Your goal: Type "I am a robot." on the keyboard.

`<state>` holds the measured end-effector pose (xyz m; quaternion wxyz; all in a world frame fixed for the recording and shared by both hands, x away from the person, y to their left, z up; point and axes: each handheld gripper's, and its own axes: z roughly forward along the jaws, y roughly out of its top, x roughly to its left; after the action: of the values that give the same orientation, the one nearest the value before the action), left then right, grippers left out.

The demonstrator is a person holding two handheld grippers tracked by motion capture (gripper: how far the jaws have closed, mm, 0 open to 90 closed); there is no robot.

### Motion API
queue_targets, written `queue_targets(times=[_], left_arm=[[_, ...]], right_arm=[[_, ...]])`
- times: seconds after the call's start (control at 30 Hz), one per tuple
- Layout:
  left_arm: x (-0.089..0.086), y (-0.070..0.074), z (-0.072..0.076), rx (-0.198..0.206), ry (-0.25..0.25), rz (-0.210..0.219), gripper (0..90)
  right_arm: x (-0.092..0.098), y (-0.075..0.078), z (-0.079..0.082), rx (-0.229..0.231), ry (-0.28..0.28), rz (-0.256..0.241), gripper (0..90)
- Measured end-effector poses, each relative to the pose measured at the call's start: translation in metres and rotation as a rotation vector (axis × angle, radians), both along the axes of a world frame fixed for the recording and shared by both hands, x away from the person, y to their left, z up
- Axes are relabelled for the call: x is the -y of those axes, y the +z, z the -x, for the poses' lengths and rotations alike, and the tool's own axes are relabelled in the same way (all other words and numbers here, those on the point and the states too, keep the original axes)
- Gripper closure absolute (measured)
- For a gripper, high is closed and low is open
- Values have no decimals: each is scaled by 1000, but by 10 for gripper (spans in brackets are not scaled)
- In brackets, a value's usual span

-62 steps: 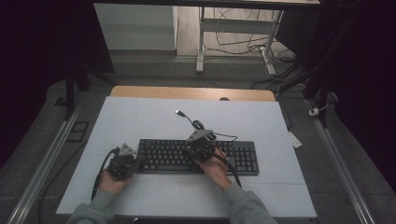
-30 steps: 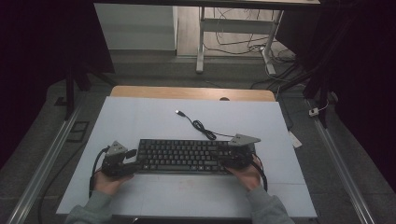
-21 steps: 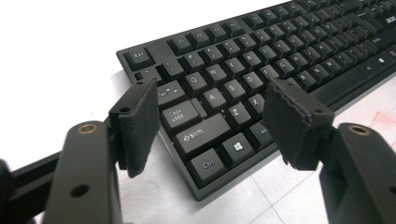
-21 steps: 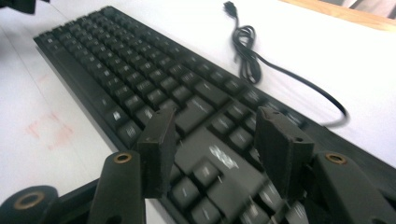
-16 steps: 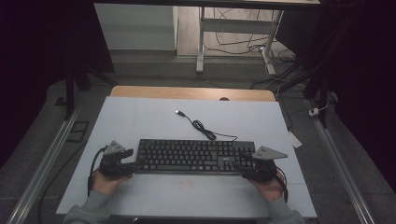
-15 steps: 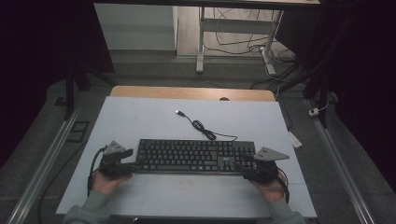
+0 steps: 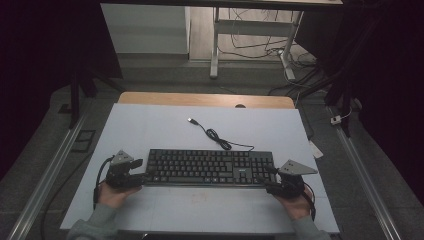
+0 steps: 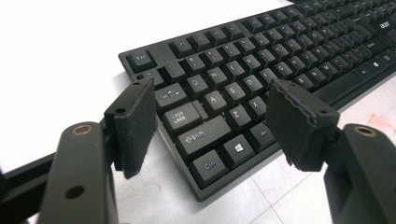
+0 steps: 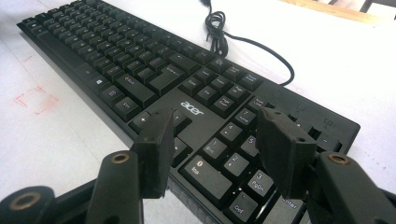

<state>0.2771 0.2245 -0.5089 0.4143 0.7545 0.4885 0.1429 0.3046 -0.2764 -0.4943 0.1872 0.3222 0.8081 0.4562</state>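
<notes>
A black Acer keyboard lies flat across the white mat, its cable curling toward the back and ending in a loose USB plug. My left gripper is at the keyboard's left end. In the left gripper view the keyboard has its Caps and Shift corner between the open left gripper jaws, untouched. My right gripper is at the right end. In the right gripper view the number pad of the keyboard sits between the open right gripper jaws.
A wooden table edge runs behind the mat. Metal rails flank the table on both sides. A faint red square mark is on the mat in front of the keyboard. A small white object lies off the mat's right edge.
My right gripper has travelled from the middle of the keyboard to its right end. My left gripper has stayed at the left end, shifting only slightly.
</notes>
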Motion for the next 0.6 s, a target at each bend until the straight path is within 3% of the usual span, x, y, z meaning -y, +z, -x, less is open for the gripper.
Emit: queue_targets(times=[0.6], left_arm=[[9, 14, -1, 32, -83, -4, 451]], right_arm=[[0, -2, -2, 1, -2, 18, 471]])
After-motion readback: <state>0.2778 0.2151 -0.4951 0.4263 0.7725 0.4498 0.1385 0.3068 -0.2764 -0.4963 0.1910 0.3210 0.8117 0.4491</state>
